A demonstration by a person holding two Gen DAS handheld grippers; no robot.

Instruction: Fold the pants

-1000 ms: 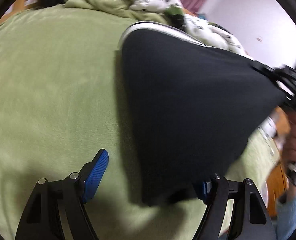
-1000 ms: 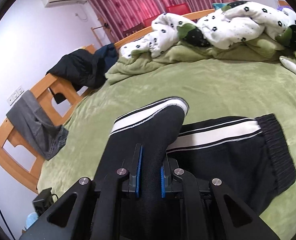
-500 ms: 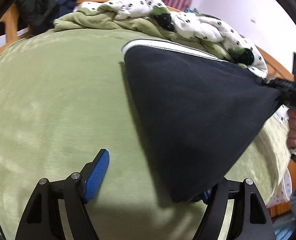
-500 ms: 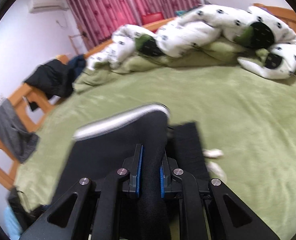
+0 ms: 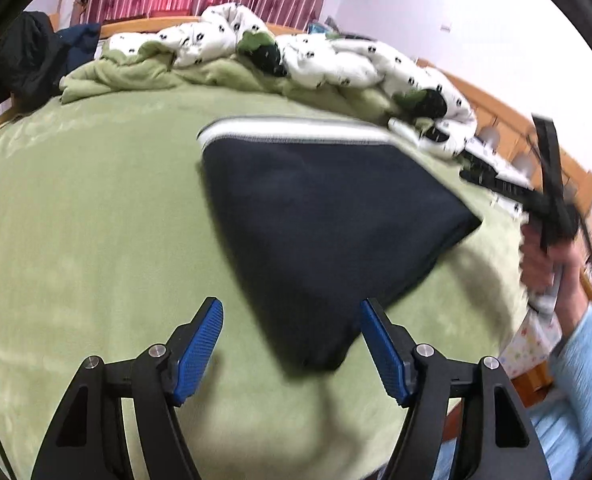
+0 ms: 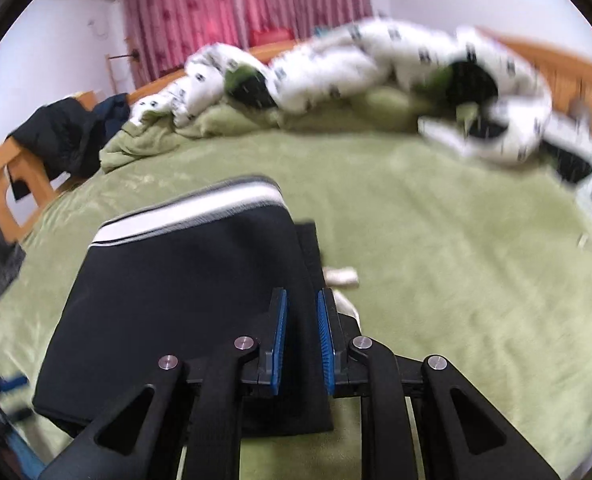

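The black pants (image 5: 315,220) with a white side stripe lie folded on the green bed (image 5: 76,220). My left gripper (image 5: 290,338) hangs above their near corner. Its jaws are closing, and its blue pads (image 5: 200,332) stand wide of the cloth without touching it. In the right wrist view the pants (image 6: 184,300) spread to the left under my right gripper (image 6: 300,340). Its jaws are starting to open, with the black cloth of the pants' right edge between the narrow-set pads. From the left wrist view the right gripper (image 5: 551,200) and the person's hand (image 5: 543,264) are at the far right.
A white patterned quilt (image 6: 375,64) and a green blanket are heaped along the far side of the bed (image 6: 455,280). Dark jackets (image 6: 68,136) hang on the wooden bed frame (image 6: 0,184) at the left. A small white piece (image 6: 341,276) lies just right of the pants.
The right gripper carried the pants' edge across and down, so the taut raised cloth now lies slack and flat. The left gripper rose and drew back from the near corner.
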